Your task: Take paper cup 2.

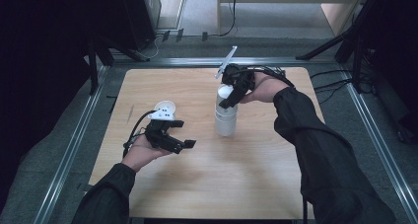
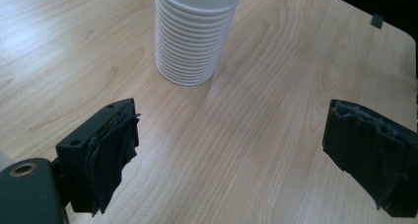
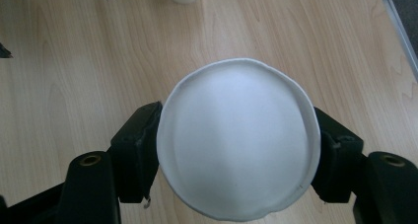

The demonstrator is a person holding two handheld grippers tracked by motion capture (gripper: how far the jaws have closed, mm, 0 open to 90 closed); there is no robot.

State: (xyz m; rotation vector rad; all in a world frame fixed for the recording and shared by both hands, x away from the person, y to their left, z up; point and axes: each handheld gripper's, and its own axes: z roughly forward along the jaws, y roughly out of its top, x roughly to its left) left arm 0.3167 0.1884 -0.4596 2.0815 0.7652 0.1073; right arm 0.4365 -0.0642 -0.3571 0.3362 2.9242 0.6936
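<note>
On the pale wooden bench (image 1: 207, 184) a tall stack of white nested paper cups (image 1: 226, 116), bases upward, stands just right of the middle, nearer the far edge than the near one. The right gripper (image 1: 231, 96) comes down on it from above: in the right gripper view its two black jaws sit against opposite sides of the round white base of the topmost cup (image 3: 237, 137), clamped on it, with wood grain visible far below. The left gripper (image 1: 178, 135) hovers over the left half of the bench, well apart from the stack, its jaws spread wide with nothing between them; in the left gripper view the padded fingers (image 2: 112, 160) frame bare wood, and the ribbed stack (image 2: 193, 36) stands ahead of them. Just beyond this gripper, toward the far left, a single small white paper cup (image 1: 165, 107) stands open end up on the bench.

The step in hand looks like peeling the top cup off the stack — one is already set out singly, and the right gripper has hold of the next. The next move calls for a straight upward lift, gentle enough that the thin wall does not crush and the cup below does not ride up with it. If the stack clings, the open left gripper is the natural helper — closing on the lower rings to pin them down while the right pulls free. Then the freed cup has to be turned over and set beside the single one.
</note>
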